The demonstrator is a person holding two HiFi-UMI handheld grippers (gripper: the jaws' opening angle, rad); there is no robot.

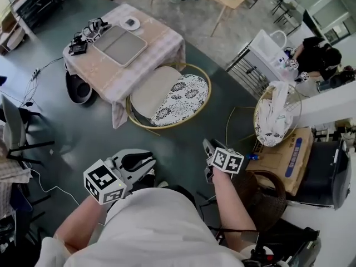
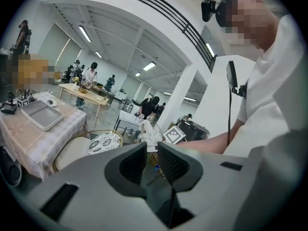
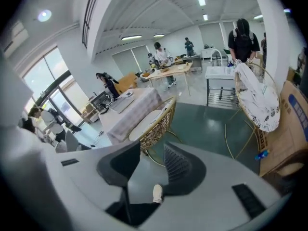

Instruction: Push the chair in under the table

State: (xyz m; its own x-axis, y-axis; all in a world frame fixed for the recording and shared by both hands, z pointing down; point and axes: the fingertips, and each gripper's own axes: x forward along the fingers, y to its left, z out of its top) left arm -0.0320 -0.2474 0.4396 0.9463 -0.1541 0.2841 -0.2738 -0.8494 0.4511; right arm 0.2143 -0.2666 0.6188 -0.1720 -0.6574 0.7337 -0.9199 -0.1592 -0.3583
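Observation:
The round gold-framed chair (image 1: pixel 167 96) with a pale seat and a patterned cushion stands tight against the near side of the table (image 1: pixel 161 38), which wears a pinkish cloth. The left gripper view shows the chair (image 2: pixel 91 146) beside the table (image 2: pixel 29 129), and the right gripper view shows the chair (image 3: pixel 156 121) by the table (image 3: pixel 130 107). My left gripper (image 1: pixel 149 164) (image 2: pixel 151 150) hangs close to my body, well short of the chair, its jaws a narrow gap apart with nothing between them. My right gripper (image 1: pixel 207 148) (image 3: pixel 151 150) is also clear of the chair, open and empty.
A grey tray (image 1: pixel 119 44) and small devices lie on the table. A second gold chair draped with white cloth (image 1: pixel 276 115) stands at the right, with a cardboard box (image 1: pixel 283 157) and a wicker basket (image 1: pixel 261 196) near it. Dark green floor lies between me and the chair.

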